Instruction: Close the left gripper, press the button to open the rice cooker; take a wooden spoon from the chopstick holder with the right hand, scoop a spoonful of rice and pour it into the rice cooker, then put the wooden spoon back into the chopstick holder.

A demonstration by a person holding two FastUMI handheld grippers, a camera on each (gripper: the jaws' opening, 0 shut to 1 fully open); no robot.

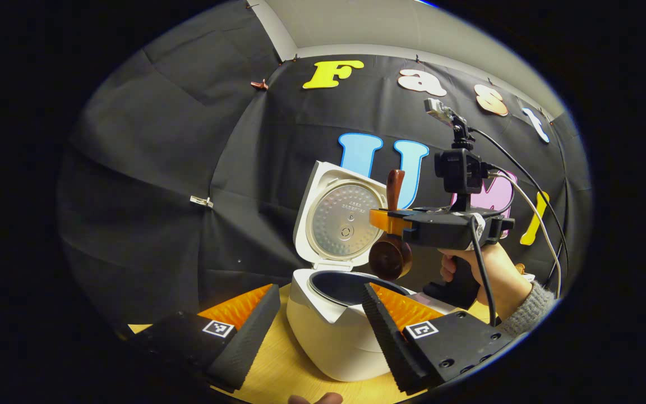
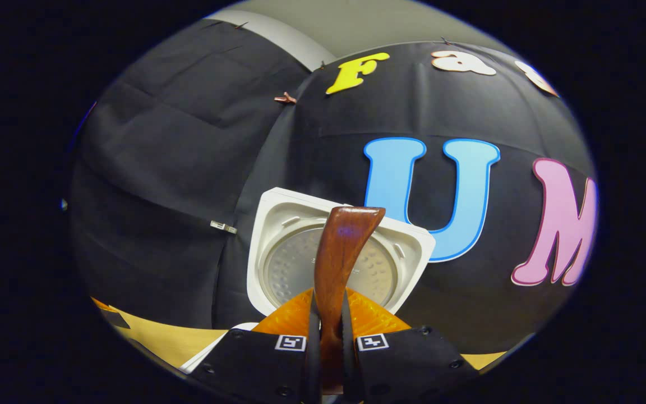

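Observation:
The white rice cooker [image 1: 328, 336] stands on the wooden table [image 1: 278, 365] with its lid [image 1: 342, 216] raised and its dark inner pot [image 1: 345, 283] showing. My left gripper [image 1: 320, 287] is open, its fingers reaching either side of the cooker's front without touching it. A hand [image 1: 491, 269] holds my right gripper [image 1: 390, 220], which is shut on the brown wooden spoon [image 1: 390, 255]. The spoon hangs nearly upright, bowl down, just above the pot's right rim. In the right gripper view, the spoon handle [image 2: 342, 252] rises between the shut fingers of the gripper [image 2: 328, 314], in front of the lid [image 2: 284, 247].
Black cloth walls close the booth behind and to the left. Cables [image 1: 530, 191] trail from the right gripper toward the right. A strip of table [image 2: 155, 336] shows left of the cooker. A fingertip [image 1: 314, 399] shows at the lower edge of the left gripper view.

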